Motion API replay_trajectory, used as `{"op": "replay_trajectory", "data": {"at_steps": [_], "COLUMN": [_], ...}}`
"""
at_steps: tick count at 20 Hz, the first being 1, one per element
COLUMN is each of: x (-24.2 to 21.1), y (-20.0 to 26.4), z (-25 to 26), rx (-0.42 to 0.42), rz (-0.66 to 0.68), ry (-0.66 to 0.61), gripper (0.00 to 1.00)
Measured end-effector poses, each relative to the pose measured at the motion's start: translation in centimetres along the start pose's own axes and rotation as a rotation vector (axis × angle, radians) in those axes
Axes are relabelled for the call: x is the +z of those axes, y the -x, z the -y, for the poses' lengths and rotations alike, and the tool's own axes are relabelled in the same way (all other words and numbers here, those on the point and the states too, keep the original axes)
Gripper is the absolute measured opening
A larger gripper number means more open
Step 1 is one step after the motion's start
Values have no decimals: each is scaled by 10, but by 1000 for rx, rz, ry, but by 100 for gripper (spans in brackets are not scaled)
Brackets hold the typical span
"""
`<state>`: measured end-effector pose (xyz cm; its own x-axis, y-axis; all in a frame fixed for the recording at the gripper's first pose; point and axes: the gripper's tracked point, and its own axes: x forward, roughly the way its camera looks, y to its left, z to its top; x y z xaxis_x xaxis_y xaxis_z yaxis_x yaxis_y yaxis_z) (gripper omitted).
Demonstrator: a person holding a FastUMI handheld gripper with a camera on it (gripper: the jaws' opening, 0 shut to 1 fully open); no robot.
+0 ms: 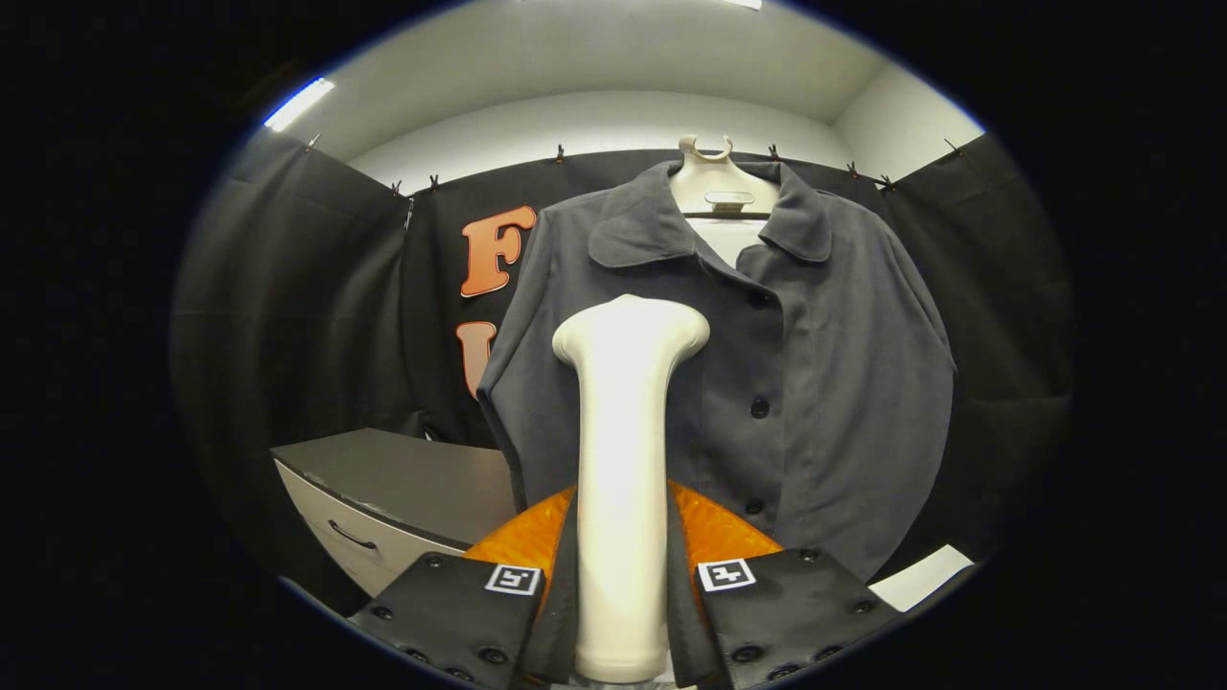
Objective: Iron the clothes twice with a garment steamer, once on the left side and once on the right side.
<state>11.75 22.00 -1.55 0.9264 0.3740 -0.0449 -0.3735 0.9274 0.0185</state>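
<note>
Steamer (623,479) stands upright between the two fingers of the tool (621,613), which close on its handle from both sides, so the tool is holding it. Its flared head sits beyond the fingertips, right at the shirt's (824,383) front on the panel left of the button row; whether the head touches the cloth cannot be told.

The steamer looks like smooth, rigid plastic, probably light but top-heavy and apt to slip or twist, so a hold low on the straight handle seems soundest. The shirt is soft, thin fabric hanging loose on a hanger (714,177); it should give way and swing under pressure, so gentle strokes would suit.

Further out, left of the fingers, stands a cabinet (383,517) with a drawer handle, and a pale sheet (925,575) lies off to the right. The steamer's face and any steam are hidden, and its base is cut off.
</note>
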Motion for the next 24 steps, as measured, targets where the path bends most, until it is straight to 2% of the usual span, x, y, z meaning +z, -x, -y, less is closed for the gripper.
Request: {"op": "replay_trajectory", "data": {"at_steps": [24], "x": [-114], "y": [37], "z": [9], "rx": [-50], "rz": [-108], "ry": [-38], "gripper": [46]}}
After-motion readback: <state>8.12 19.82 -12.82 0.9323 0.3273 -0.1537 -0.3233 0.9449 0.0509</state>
